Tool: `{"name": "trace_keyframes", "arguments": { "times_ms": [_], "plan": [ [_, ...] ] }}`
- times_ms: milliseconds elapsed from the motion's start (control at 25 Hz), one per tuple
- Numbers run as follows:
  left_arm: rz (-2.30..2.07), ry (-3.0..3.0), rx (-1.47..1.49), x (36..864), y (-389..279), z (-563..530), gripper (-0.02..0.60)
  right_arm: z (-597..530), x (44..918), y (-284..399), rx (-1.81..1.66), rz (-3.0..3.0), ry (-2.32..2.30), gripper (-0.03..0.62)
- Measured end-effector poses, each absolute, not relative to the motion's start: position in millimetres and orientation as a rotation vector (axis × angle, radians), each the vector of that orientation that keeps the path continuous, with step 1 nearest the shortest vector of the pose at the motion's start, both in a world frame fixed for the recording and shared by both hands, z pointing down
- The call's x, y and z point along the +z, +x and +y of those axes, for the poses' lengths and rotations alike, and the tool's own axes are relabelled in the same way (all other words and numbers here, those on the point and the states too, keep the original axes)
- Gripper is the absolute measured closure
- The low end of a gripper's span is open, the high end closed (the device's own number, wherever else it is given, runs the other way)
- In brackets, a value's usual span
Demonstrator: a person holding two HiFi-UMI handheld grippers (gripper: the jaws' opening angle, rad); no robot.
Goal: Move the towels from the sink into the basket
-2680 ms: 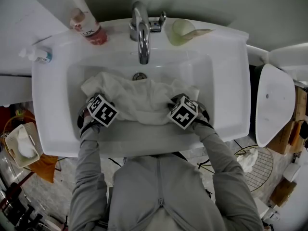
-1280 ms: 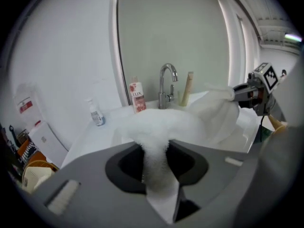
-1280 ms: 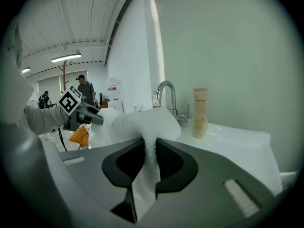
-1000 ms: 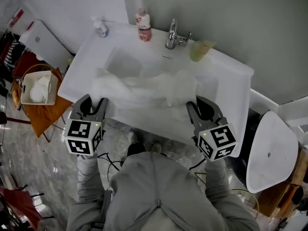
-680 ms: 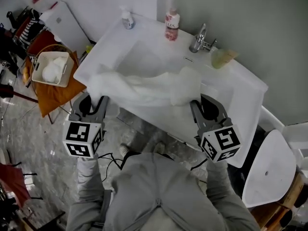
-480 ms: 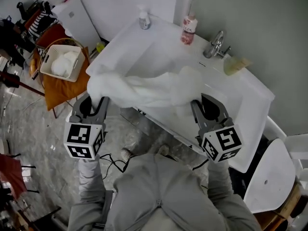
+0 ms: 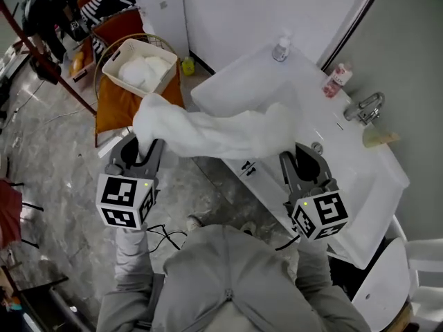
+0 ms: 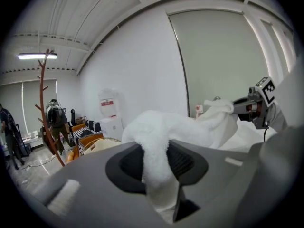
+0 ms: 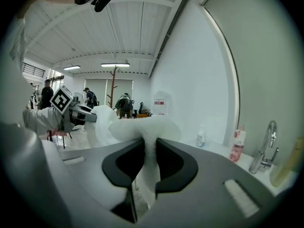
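Sink (image 7: 242, 81) sits at right with the towel (image 7: 221, 133) out of it, stretched in the air towards the basket (image 7: 115, 58), which holds another white bundle. Left gripper (image 7: 144, 144) and right gripper (image 7: 299, 156) each have jaws pinched tight on one towel end, likely so it doesn't sag or drag on the floor.

White towel (image 7: 214, 133), white sink (image 7: 360, 182), cream basket (image 7: 113, 57), orange cloth (image 7: 114, 113). Dark grey left gripper (image 7: 142, 146) and right gripper (image 7: 297, 156), each cube patterned with black-and-white square markers. Pink-and-red soap bottle (image 7: 334, 80). Grey marbled floor (image 7: 55, 164). Grey sleeves (image 7: 131, 268).
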State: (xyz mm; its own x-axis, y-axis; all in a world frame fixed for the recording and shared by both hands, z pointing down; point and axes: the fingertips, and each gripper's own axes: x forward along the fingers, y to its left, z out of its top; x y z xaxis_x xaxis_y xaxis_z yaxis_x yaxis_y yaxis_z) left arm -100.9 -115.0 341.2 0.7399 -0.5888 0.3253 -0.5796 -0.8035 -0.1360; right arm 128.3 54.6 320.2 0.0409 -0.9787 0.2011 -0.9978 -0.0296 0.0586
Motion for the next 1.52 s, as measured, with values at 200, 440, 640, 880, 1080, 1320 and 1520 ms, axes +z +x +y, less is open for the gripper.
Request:
{"name": "trace_keyframes", "arguments": {
  "times_ms": [200, 440, 640, 880, 1080, 1320, 1520],
  "plan": [
    [1.092, -2.888, -0.534, 341.0, -182.4, -154.4, 0.408, -6.7, 317.8, 55.2, 0.131, -2.129, 2.051, 0.537],
    [1.257, -2.846, -0.497, 337.2, -261.7, -184.6, 0.408, -66.0, 311.2, -14.2, 0.088, -2.236, 1.922, 0.537],
    [1.391, -2.808, -0.485, 342.2, -303.3, -206.4, 0.408, -112.3, 311.6, -46.2, 0.062, -2.312, 1.818, 0.537],
    [1.530, -2.754, -0.478, 348.8, -328.1, -245.7, 0.408, -175.7, 323.6, -68.2, 0.064, -2.396, 1.687, 0.537],
    [1.591, -2.724, -0.496, 353.8, -322.6, -297.3, 0.408, -237.6, 331.7, -65.8, 0.077, -2.451, 1.616, 0.537],
    [1.614, -2.687, -0.516, 342.2, -295.9, -365.7, 0.408, -310.5, 325.9, -47.1, 0.077, -2.501, 1.570, 0.537],
    [1.607, -2.677, -0.513, 331.7, -269.9, -415.3, 0.408, -359.8, 312.7, -23.6, 0.049, -2.514, 1.569, 0.537]
  ]
}}
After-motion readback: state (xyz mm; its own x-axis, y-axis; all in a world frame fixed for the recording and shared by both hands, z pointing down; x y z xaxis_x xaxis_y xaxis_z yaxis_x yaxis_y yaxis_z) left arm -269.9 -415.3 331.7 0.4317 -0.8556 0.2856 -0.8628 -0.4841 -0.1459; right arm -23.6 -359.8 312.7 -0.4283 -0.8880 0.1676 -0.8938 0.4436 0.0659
